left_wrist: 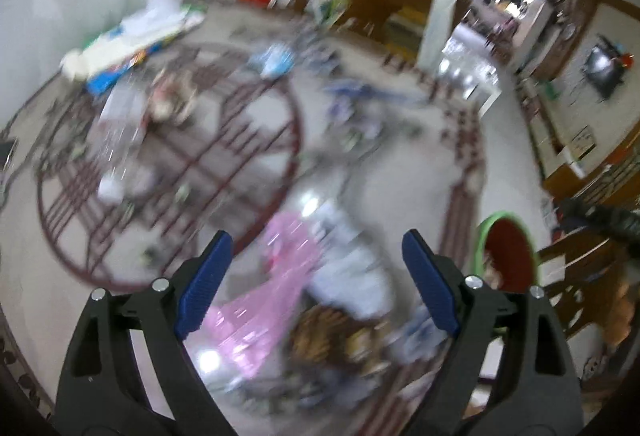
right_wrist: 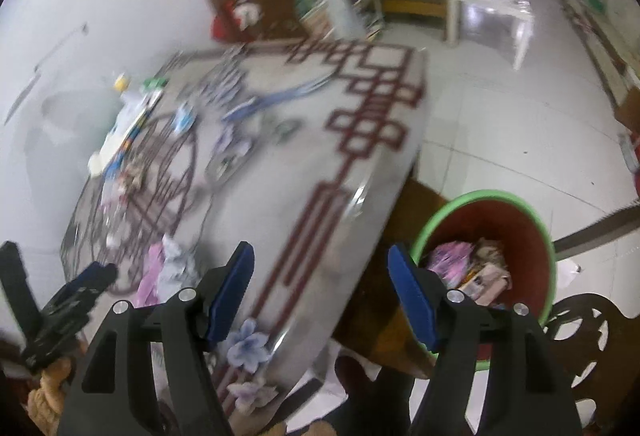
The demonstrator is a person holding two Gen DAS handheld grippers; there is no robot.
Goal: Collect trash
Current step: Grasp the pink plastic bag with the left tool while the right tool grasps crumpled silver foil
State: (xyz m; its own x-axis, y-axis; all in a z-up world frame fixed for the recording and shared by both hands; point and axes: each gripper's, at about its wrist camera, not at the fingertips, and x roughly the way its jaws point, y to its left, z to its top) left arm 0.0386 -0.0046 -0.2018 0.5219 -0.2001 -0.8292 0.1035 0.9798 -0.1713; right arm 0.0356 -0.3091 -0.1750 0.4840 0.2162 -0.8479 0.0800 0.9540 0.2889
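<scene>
Left wrist view shows my left gripper (left_wrist: 316,252) spread, empty, above pink wrapper (left_wrist: 256,300) at 6 o'clock on the tabletop (left_wrist: 400,171); I'd steady first. Right gripper (right_wrist: 320,264) gapes empty; bin (right_wrist: 484,260) at 4 o'clock.

Right gripper (right_wrist: 320,276) wide apart, empty, hovering over the near right edge of the table (right_wrist: 360,139). Green-rimmed red bin (right_wrist: 520,232) on the floor just off that edge, holding pink and beige wrappers (right_wrist: 468,268). Crumpled pink and white trash (right_wrist: 164,268) near the table's near left edge, beside the left gripper (right_wrist: 76,296). Blurred.
</scene>
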